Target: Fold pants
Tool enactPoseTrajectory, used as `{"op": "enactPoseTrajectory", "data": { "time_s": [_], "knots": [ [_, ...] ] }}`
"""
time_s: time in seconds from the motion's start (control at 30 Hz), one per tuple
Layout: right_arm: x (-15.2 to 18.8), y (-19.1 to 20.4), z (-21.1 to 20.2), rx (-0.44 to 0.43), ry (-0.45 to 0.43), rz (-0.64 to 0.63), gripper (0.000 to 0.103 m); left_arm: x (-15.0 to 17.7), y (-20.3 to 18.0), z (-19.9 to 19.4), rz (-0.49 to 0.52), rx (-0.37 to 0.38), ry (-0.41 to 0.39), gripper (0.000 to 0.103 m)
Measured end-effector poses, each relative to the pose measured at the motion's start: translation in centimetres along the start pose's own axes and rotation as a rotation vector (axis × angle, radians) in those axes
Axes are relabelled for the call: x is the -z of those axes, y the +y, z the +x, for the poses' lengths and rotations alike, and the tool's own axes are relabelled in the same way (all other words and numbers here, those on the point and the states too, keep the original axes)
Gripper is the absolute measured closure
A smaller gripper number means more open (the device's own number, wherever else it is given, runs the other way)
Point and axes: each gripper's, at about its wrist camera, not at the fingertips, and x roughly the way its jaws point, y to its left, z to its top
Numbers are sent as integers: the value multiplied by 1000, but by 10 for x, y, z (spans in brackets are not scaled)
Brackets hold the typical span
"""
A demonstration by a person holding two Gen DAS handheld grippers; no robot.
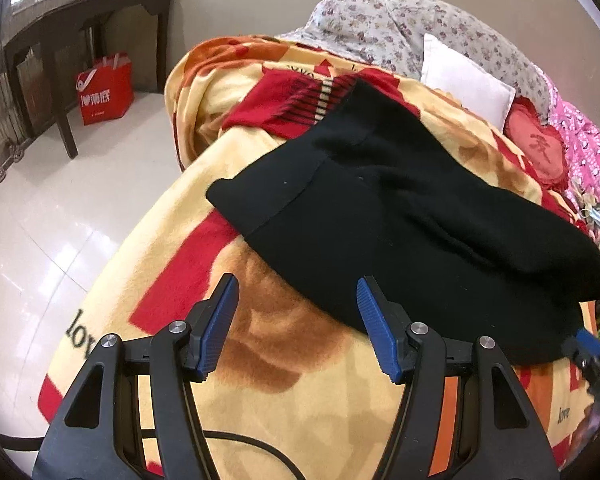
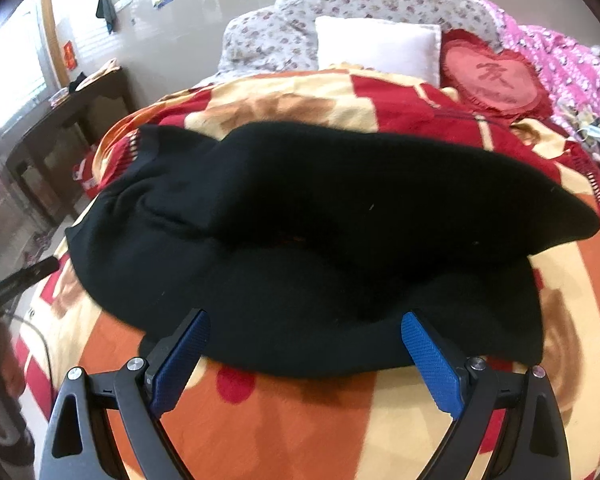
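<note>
Black pants [image 1: 400, 216] lie doubled over on a yellow, red and orange blanket [image 1: 260, 360] that covers a bed. My left gripper [image 1: 296, 284] stands open just short of their near left edge, nothing between its blue pads. In the right wrist view the pants [image 2: 300, 220] fill the middle of the picture. My right gripper [image 2: 306, 318] is open too, its fingertips over the near hem of the black cloth, without pressing on it. The other gripper's tip [image 1: 588, 344] shows at the right edge of the left wrist view.
A white pillow [image 2: 376, 46], a red heart cushion [image 2: 496, 76], a floral quilt [image 2: 340, 0] and pink bedding [image 2: 572, 76] lie at the head of the bed. A red scarf [image 1: 288, 100] lies behind the pants. A dark wooden table [image 1: 80, 36] and a red bag [image 1: 104, 88] stand on the tiled floor at left.
</note>
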Motion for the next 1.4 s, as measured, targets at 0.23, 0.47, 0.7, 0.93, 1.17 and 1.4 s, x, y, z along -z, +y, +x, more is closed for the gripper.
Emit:
{"op": "enactPoseTrajectory", "data": {
  "time_s": [0.23,0.47,0.7,0.93,1.17,1.4],
  "knots": [
    [22,0,-4,-86,50,-9,7,-10,-11,28,-11,23,47,41],
    [34,-25,13,-130,124,132,10,-22,-15,41,-43,38,52,41],
    [12,-31,31,-202,34,208,31,-26,-15,42,-65,82,38,89],
    [7,-31,41,-270,-27,237,85,-23,-9,12,-75,110,-47,98],
    [14,-20,5,-287,-61,169,92,-10,-4,-10,-34,107,-60,98],
    [16,-13,1,-275,-57,148,94,-2,14,-6,-66,101,-38,99]
  ]
}}
